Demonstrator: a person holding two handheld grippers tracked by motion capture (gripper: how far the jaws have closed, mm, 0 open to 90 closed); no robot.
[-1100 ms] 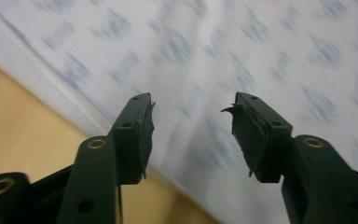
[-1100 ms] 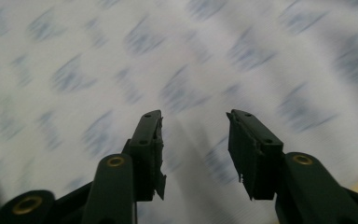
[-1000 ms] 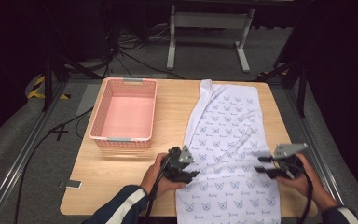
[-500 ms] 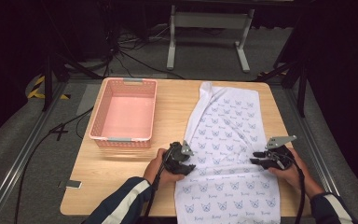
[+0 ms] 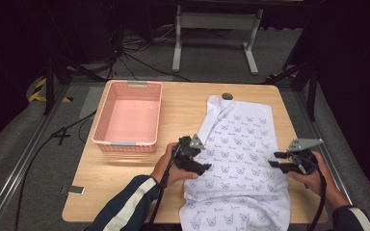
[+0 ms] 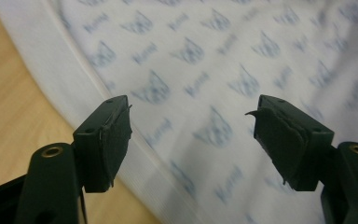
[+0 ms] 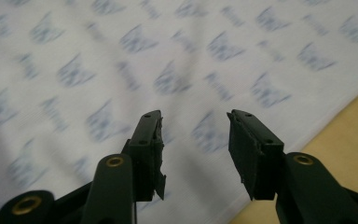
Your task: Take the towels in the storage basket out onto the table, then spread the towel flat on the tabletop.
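White cloth with blue cat-face print [image 5: 238, 163] lies flat on the light wooden counter [image 5: 125, 178], lower centre-right of the high view, near end hanging over the front edge. Left tongs [image 5: 203, 168] over its left border, jaws spread wide, just been opening, nothing between them. Right tongs [image 5: 275, 160] over its right border, jaws parted, just been opening, nothing pinched. Pink plastic basket [image 5: 127, 119] mid-left, apart from the cloth. Small dark round object [image 5: 227, 96] at the cloth's far end.
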